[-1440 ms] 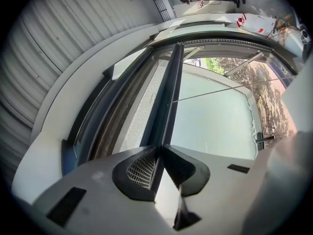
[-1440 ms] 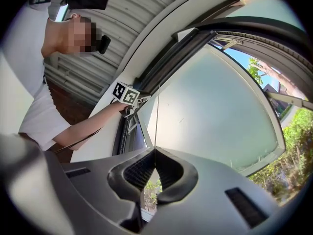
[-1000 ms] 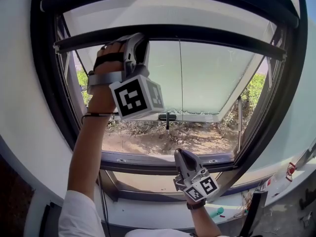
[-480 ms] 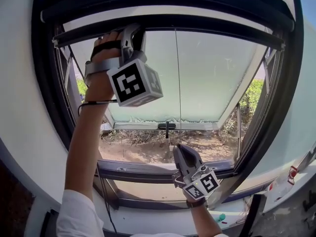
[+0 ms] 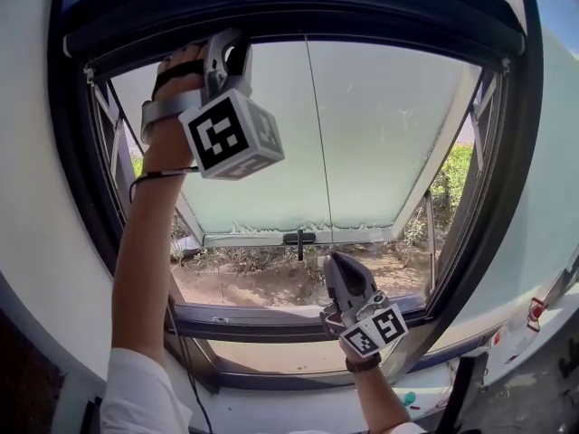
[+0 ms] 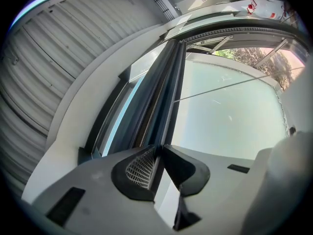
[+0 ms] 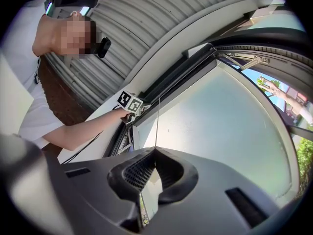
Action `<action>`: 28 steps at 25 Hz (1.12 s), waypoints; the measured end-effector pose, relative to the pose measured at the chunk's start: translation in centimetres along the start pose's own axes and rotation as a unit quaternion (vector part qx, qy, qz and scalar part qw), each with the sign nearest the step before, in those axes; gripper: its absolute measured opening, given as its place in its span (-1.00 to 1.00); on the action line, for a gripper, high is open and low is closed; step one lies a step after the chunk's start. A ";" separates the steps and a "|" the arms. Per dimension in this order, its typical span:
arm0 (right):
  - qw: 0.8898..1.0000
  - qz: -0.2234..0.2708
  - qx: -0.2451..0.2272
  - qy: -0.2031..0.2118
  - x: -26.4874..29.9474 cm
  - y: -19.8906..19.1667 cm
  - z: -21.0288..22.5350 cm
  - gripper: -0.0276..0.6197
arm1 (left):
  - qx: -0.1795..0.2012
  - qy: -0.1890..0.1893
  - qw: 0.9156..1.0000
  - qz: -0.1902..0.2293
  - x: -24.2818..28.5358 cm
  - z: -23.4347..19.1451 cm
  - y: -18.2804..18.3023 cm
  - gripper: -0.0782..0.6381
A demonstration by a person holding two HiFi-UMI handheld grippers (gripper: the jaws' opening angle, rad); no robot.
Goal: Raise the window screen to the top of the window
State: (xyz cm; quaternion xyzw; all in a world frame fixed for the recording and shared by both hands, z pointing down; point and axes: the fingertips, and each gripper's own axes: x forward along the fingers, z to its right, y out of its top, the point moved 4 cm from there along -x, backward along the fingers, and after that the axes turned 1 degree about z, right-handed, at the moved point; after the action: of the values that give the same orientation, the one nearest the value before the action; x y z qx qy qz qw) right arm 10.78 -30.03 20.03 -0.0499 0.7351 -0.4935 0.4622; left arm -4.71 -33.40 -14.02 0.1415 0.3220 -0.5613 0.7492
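Observation:
The window screen's dark bottom bar [image 5: 389, 31] lies just under the dark housing at the top of the window. My left gripper [image 5: 222, 48] is raised to the bar's left end and shut on its edge. In the left gripper view the bar [image 6: 165, 102] runs away from the closed jaws. A thin cord [image 5: 318, 152] hangs from the bar's middle. My right gripper [image 5: 333, 260] is low at the centre, shut on that cord [image 7: 157, 121]. The right gripper view also shows the left gripper [image 7: 133, 112] at the bar.
A frosted sash [image 5: 380, 143] with a dark handle [image 5: 298, 239] swings outward beyond the frame. Dry ground and green shrubs [image 5: 457, 165] lie outside. The dark lower frame [image 5: 253, 319] crosses under my right gripper. White wall surrounds the window.
Both grippers have risen. The bar has gone up with the left gripper, from across the upper pane to just under the top housing. The right gripper keeps hold of the cord.

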 end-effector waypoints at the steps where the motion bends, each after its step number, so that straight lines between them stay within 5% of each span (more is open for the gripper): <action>1: 1.000 0.001 -0.003 0.000 0.2 0.2 0.0 -0.94 | 0.001 0.003 1.000 0.003 0.2 -0.2 0.1 -0.65; 6: 1.000 -0.018 -0.017 -0.001 1.5 0.3 -0.6 -0.94 | -0.008 -0.021 1.000 0.015 0.6 -1.0 0.7 -0.65; 14: 1.000 -0.011 -0.004 0.019 2.8 0.3 -4.0 -0.94 | 0.024 -0.001 0.998 0.051 0.8 -1.3 -0.1 -0.66; 20: 0.999 0.031 0.006 -0.007 0.5 2.4 -4.8 -0.94 | 0.038 0.028 0.998 0.036 0.1 -1.2 0.4 -0.65; 23: 0.999 0.034 -0.003 -0.025 -1.1 3.1 -5.3 -0.94 | -0.016 0.014 0.997 0.072 -2.9 0.0 1.0 -0.65; 28: 0.995 -0.033 0.004 -0.092 -5.4 0.6 -5.6 -0.94 | -0.144 -0.013 0.985 0.098 -10.6 4.4 0.3 -0.65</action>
State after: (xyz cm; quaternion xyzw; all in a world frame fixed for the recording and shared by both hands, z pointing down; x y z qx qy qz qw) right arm 10.05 -23.05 23.46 -0.1175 0.6855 -0.5042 0.5118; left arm -4.73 -27.87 -3.99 0.0552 0.3746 -0.4349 0.8170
